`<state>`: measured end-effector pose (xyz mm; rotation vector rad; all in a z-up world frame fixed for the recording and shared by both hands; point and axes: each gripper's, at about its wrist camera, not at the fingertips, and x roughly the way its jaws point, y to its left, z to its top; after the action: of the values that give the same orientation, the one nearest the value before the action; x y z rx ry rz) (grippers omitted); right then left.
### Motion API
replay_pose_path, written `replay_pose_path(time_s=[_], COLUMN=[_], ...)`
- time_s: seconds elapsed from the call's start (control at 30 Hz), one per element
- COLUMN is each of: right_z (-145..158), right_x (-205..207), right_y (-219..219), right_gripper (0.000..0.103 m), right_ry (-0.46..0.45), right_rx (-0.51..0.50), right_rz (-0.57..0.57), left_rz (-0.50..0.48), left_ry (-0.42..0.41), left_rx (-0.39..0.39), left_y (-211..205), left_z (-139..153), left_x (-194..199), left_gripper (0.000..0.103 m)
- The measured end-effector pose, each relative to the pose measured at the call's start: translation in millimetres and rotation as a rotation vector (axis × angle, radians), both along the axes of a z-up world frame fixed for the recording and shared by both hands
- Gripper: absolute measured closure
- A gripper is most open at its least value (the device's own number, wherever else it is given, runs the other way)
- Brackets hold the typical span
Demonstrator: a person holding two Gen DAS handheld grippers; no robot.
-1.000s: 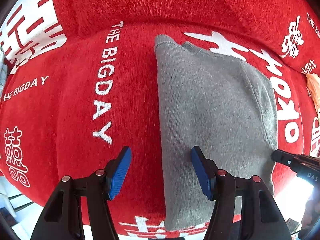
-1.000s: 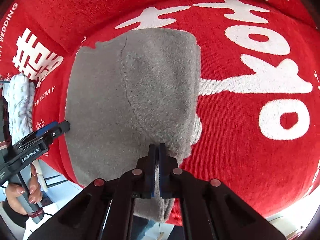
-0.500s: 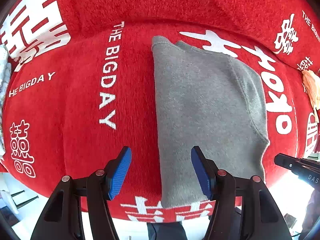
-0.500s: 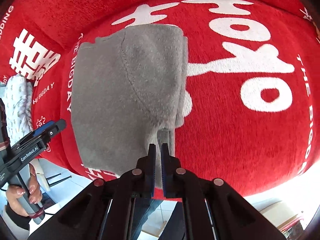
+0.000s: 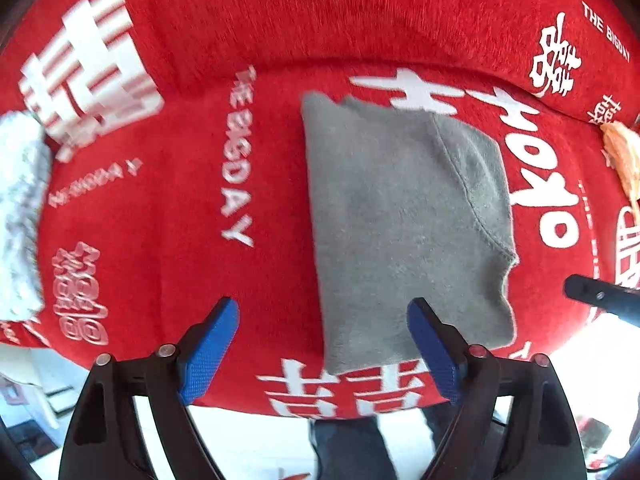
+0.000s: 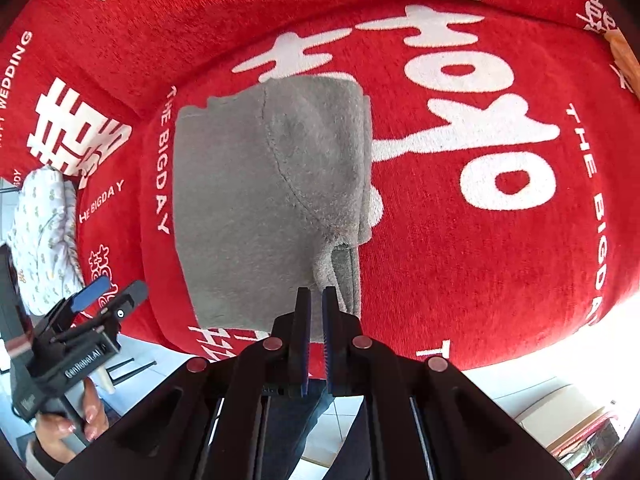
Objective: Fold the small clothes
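Observation:
A grey knit garment lies folded into a flat rectangle on the red cloth, with a sleeve seam curving down its right half. My left gripper hangs above its near left edge, blue pads wide apart and still opening, gripping nothing. The right wrist view shows the same garment and my right gripper above its near right corner. Those jaws are opening to a narrow slit with nothing between them. Each gripper shows in the other's view: the left gripper and the tip of the right gripper.
The red cloth with white lettering covers a cushioned seat and its back. A white patterned cloth lies at the left end, an orange garment at the far right. The seat's front edge and the person's legs are close below.
Both grippers have risen, so the garment looks smaller and more of the seat shows. The left jaws have spread wider. The right jaws have parted from fully shut to a slit.

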<state>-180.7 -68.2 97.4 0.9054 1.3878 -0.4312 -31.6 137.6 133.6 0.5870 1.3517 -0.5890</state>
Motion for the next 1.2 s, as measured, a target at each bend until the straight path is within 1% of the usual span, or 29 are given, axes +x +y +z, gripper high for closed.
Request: replay_pose_path(time_s=[0.03,0.07,0.13,0.17,0.2,0.27,0.3,0.33,0.4,0.43,0.47,0.53,0.6,0.83,1.03,1.2], right_z=[5,10,22,26,31,37,40,43,50,55,58,65,66,67,72,76], right_x=[1,2,5,5,7,8,9,9,11,12,13,14,14,6,11,15], right_y=[1,2,4,5,6,8,8,9,11,12,12,13,13,11,14,18], right_gripper=[0.086,0.079,0.037,0.034,0.034,0.028,0.021,0.019,0.016,0.004,0.001,0.000,0.000,0.000,0.000,0.000], right_ry=[0.000,0.001,-0.006,-0.011,-0.020,-0.019,-0.020,-0.020,-0.016,-0.009,-0.007,-0.006,0.009,0.069,0.070,0.069], right_rx=[-0.012,-0.026,-0.057,-0.067,-0.077,-0.080,-0.084,-0.093,-0.117,-0.146,-0.166,-0.184,-0.167,-0.131,-0.141,-0.153], right_rz=[0.004,0.010,0.025,0.027,0.029,0.031,0.028,0.023,0.031,0.041,0.048,0.062,0.064,0.018,0.026,0.044], left_rz=[-0.005,-0.009,-0.007,-0.002,0.003,0.010,0.017,0.021,0.033,0.037,0.041,0.059,0.071,0.091,0.091,0.094], left_ry=[-0.024,-0.030,-0.022,-0.017,-0.006,0.013,0.016,0.014,0.005,0.002,0.002,0.008,0.017,0.027,0.030,0.030], left_rx=[-0.001,-0.005,-0.017,-0.015,-0.013,-0.015,-0.008,0.005,0.003,0.000,-0.004,-0.010,-0.012,-0.012,0.001,-0.004], left_y=[0,1,1,1,0,0,0,-1,-1,-1,-1,0,1,4,5,4], left_z=[6,10,20,23,26,30,31,34,41,45,47,53,56,64,68,71], left_x=[-3,-4,-7,-6,-6,-5,-5,-4,-5,-5,-4,-2,0,0,-3,-1], left_gripper=[0.000,0.000,0.000,0.000,0.000,0.000,0.000,0.000,0.000,0.000,0.000,0.000,0.000,0.000,0.000,0.000])
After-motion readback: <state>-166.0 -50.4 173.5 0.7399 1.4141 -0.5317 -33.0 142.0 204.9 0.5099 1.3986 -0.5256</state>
